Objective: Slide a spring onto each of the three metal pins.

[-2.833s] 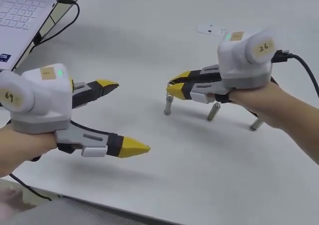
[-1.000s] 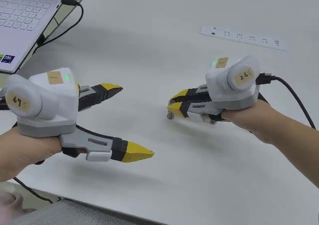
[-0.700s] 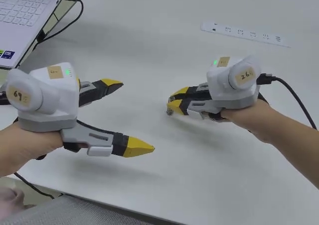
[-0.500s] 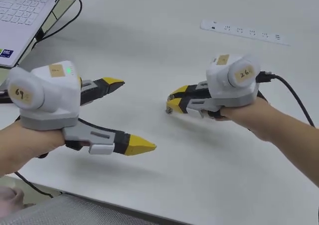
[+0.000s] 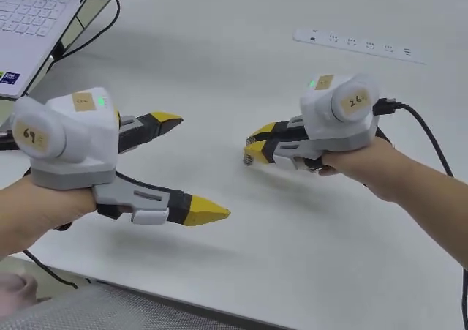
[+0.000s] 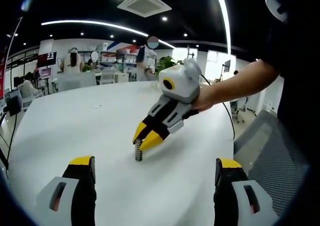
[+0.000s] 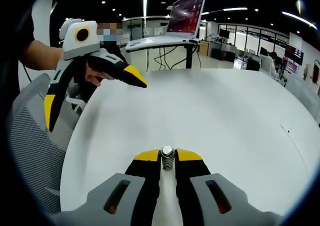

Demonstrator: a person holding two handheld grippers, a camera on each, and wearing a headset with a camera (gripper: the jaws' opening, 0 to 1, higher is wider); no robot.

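Coiled steel spring [image 5: 249, 155] stands on its metal pin [image 7: 167, 150] on the white desk [image 5: 292, 257], well to the near side of the white power strip [image 5: 358, 46]. The right tool [image 5: 256, 144] has sunk low over it in the last seconds, so this spring looks seated. Its jaws pinch the coil's top. The left tool [image 5: 194, 165], farther still from the strip, gapes wide and empty.

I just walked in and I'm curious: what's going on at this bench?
A person holds a gripper in each hand over a white table. The right gripper is shut on a spring that stands upright on the table, apparently seated on a pin. The left gripper is open and empty, and hovers above the table off to one side.
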